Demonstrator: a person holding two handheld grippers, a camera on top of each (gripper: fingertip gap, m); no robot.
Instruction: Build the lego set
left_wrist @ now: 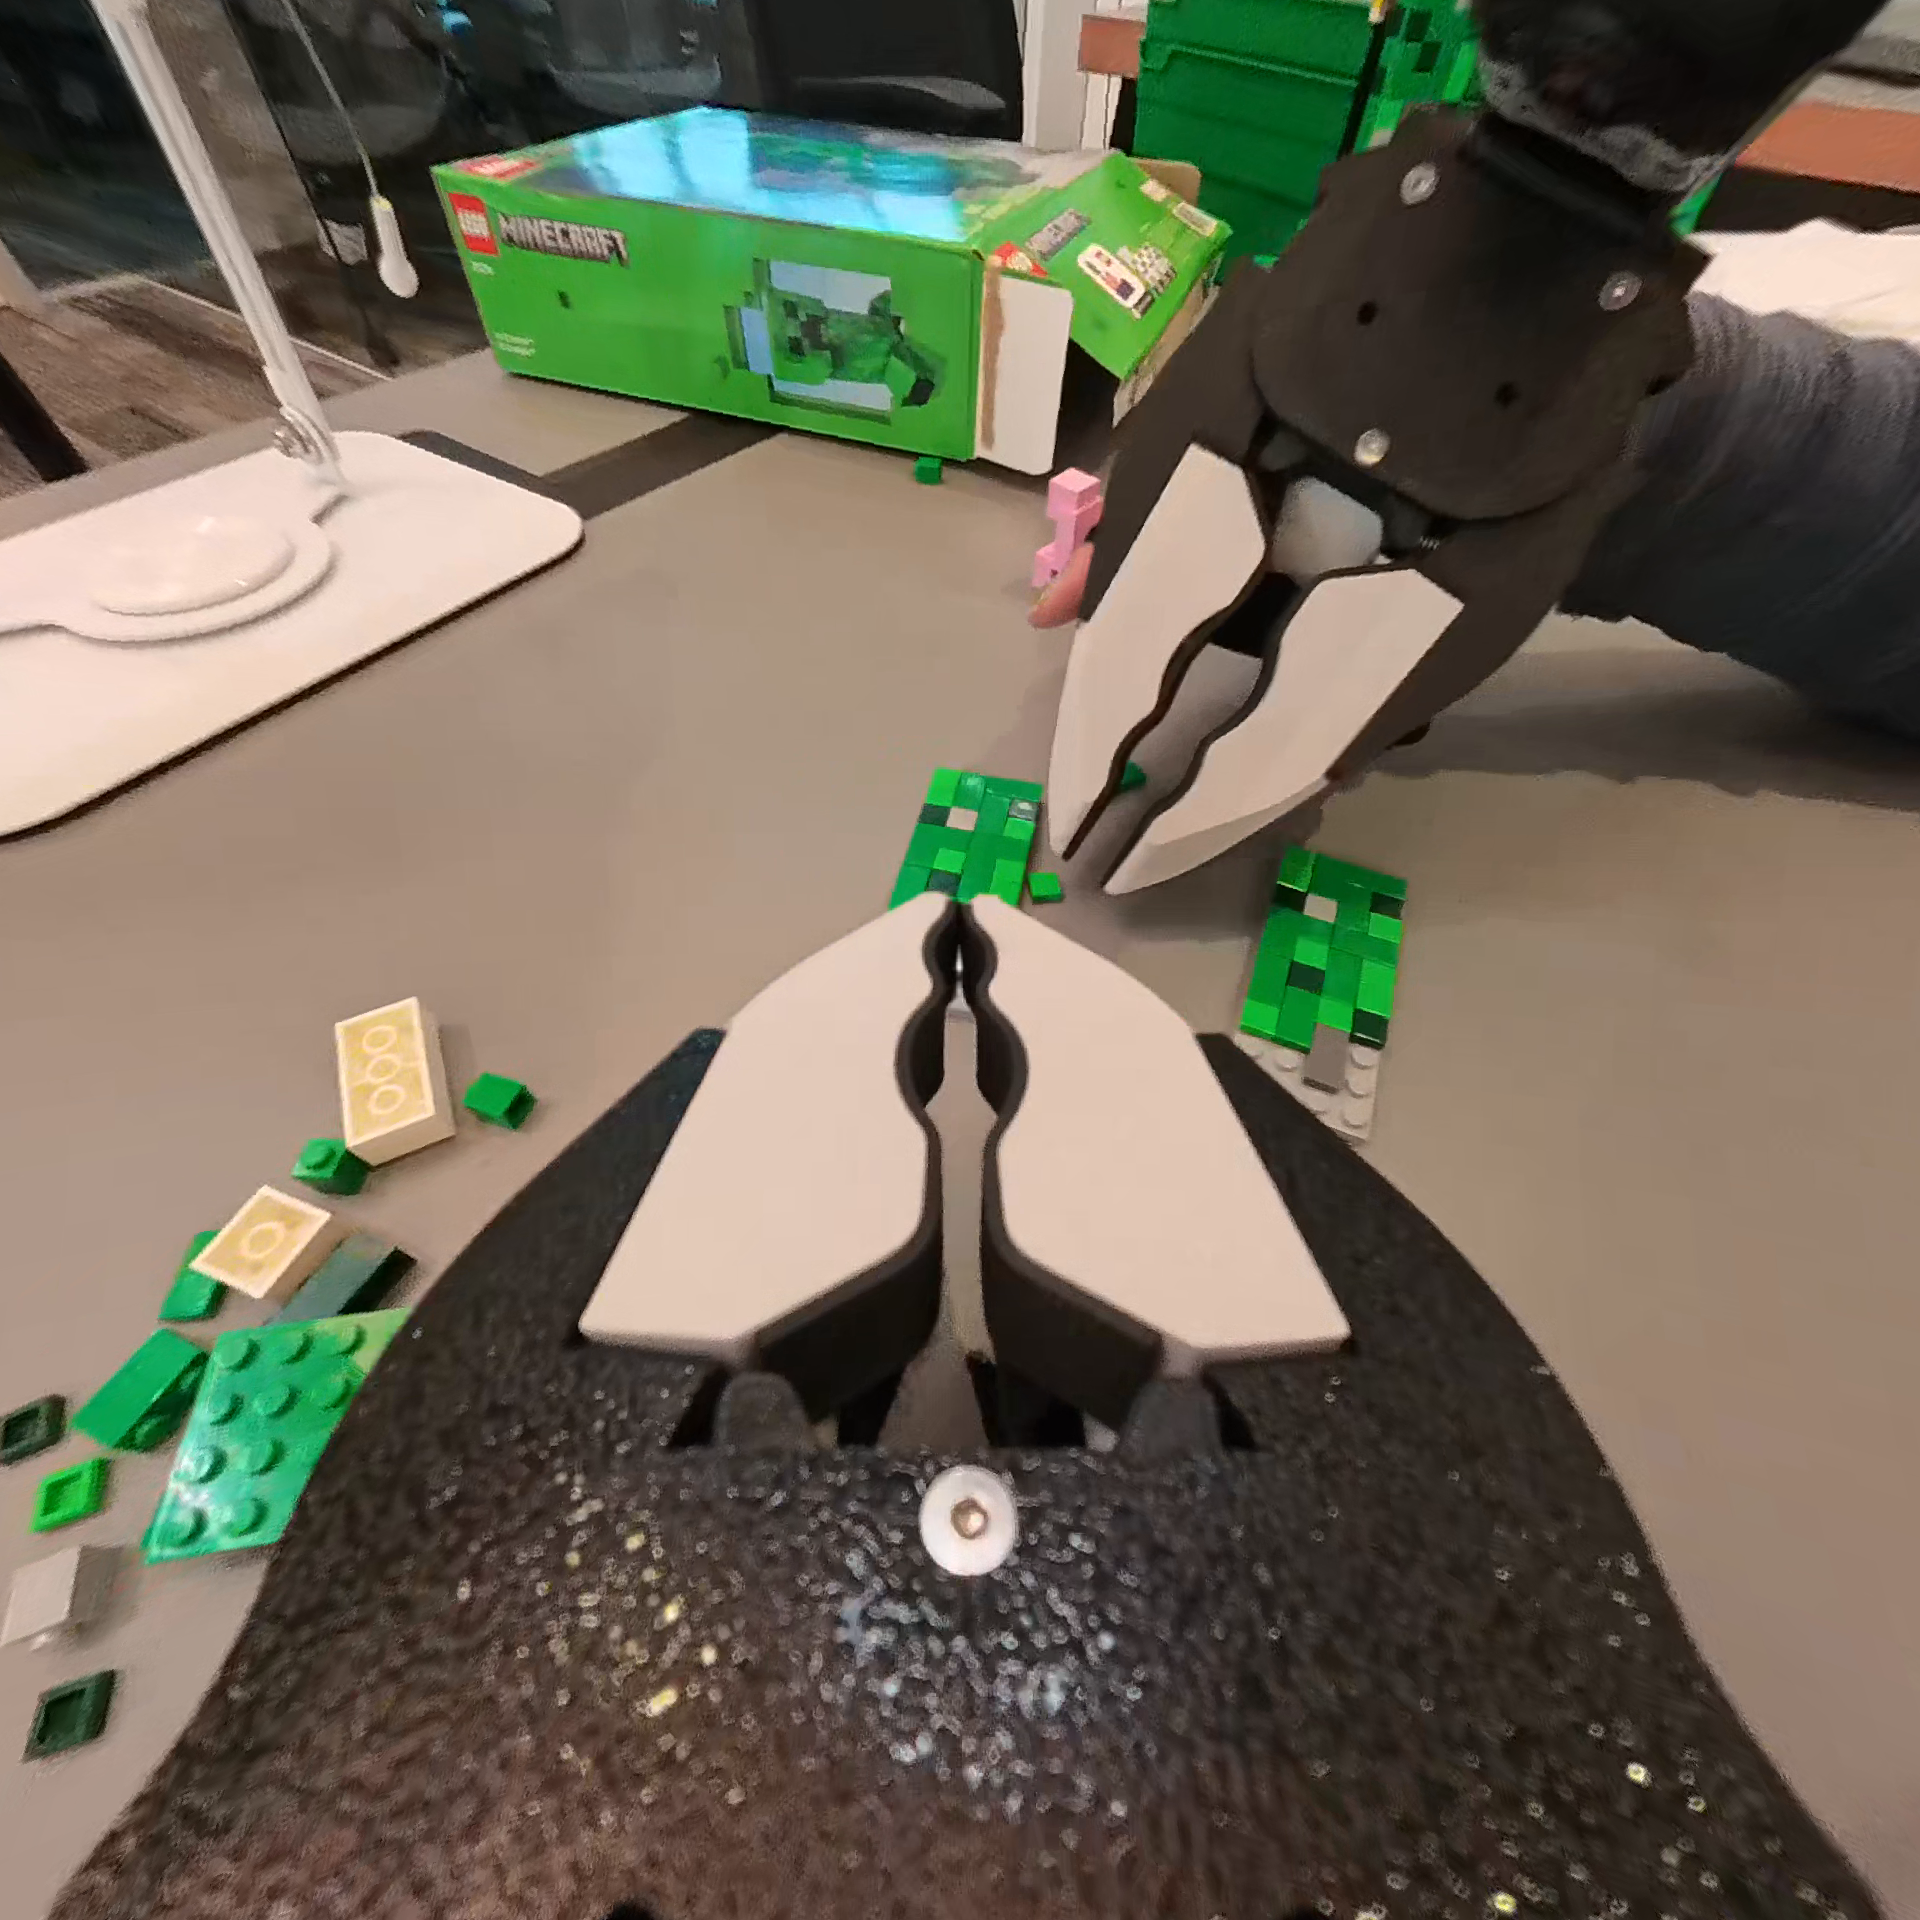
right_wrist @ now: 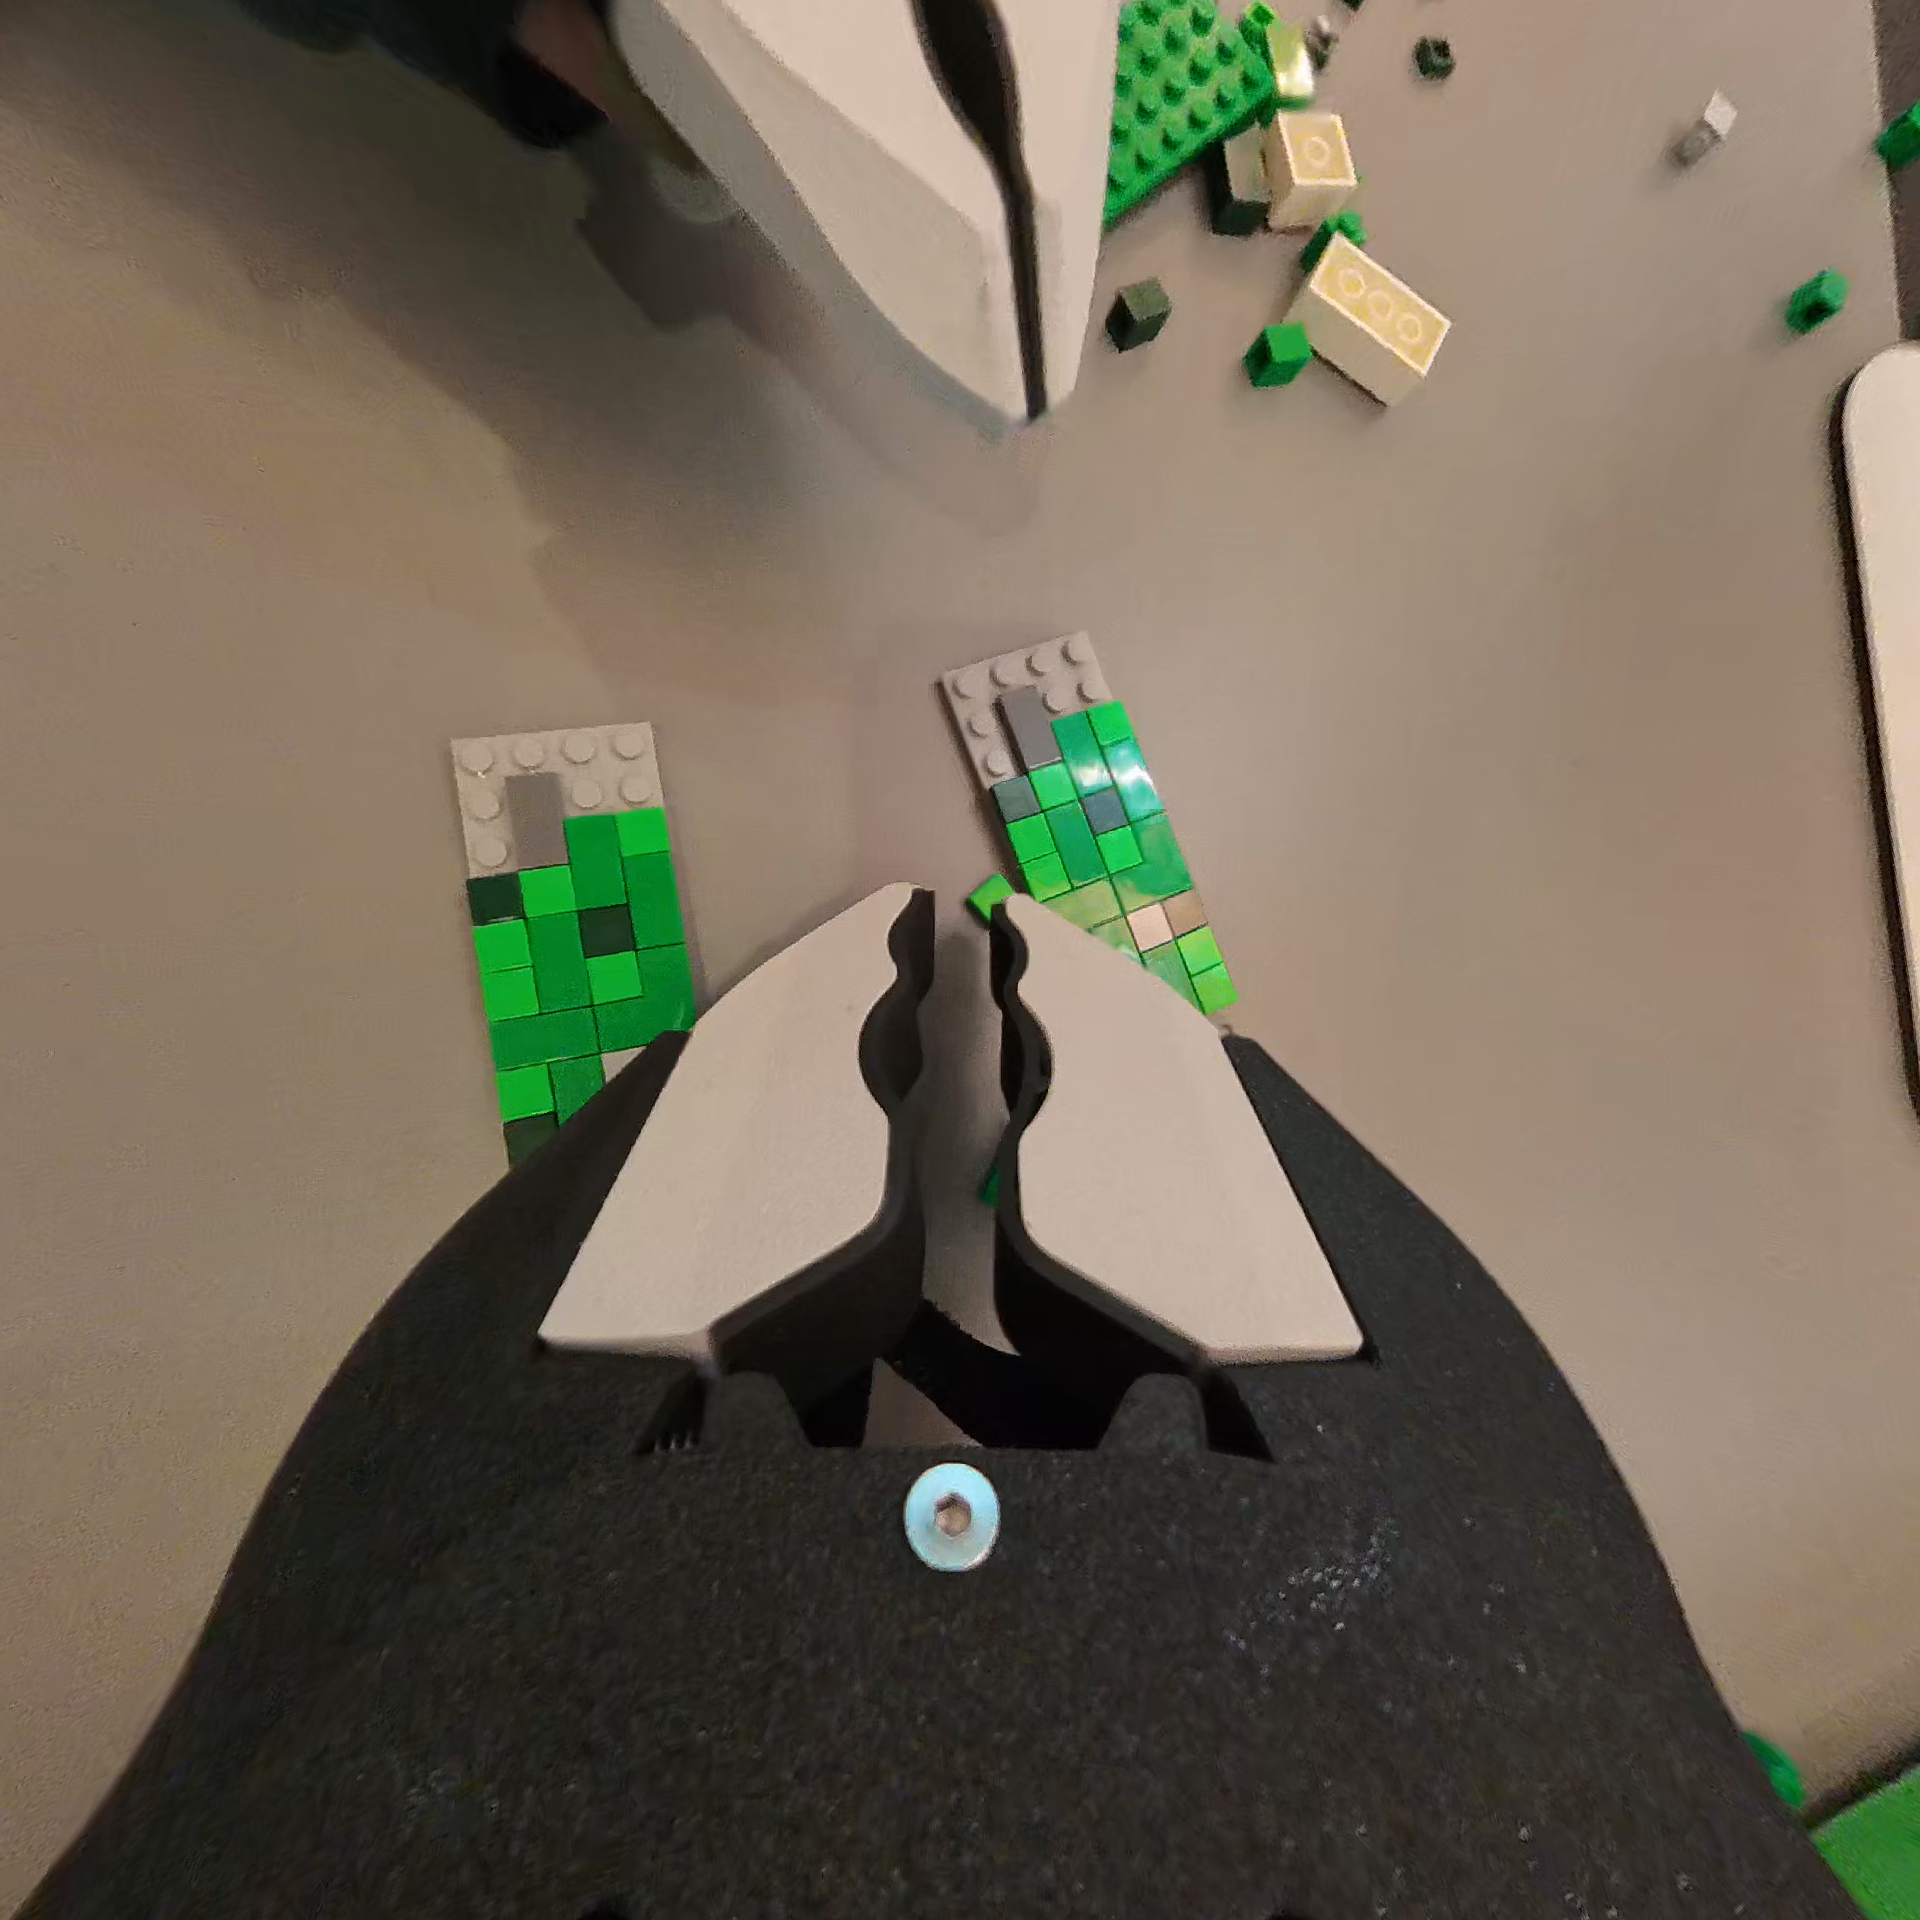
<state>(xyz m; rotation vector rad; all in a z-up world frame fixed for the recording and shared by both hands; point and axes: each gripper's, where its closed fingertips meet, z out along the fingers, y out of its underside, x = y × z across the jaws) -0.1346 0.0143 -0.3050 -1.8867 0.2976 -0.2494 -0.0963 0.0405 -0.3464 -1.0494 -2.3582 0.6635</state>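
Note:
Two grey plates partly covered with green tiles lie on the grey table. One plate (left_wrist: 971, 836) (right_wrist: 1101, 831) lies just past my left gripper (left_wrist: 961, 914), which is shut with nothing between its tips; it also shows in the right wrist view (right_wrist: 1023, 400). A small loose green tile (left_wrist: 1046, 885) (right_wrist: 989, 896) lies on the table beside this plate. My right gripper (right_wrist: 958, 902) (left_wrist: 1089, 873) stands narrowly open with its tips down at the table. The tile is next to its right fingertip, not between the pads. The other plate (left_wrist: 1325, 956) (right_wrist: 571, 935) lies on the far side of the right gripper.
Loose green, cream and grey bricks (left_wrist: 260, 1351) (right_wrist: 1351, 301) lie beside the left gripper. A green cardboard box (left_wrist: 727, 281) and a pink figure (left_wrist: 1070, 520) stand at the back. A white lamp base (left_wrist: 208, 603) is at the back left.

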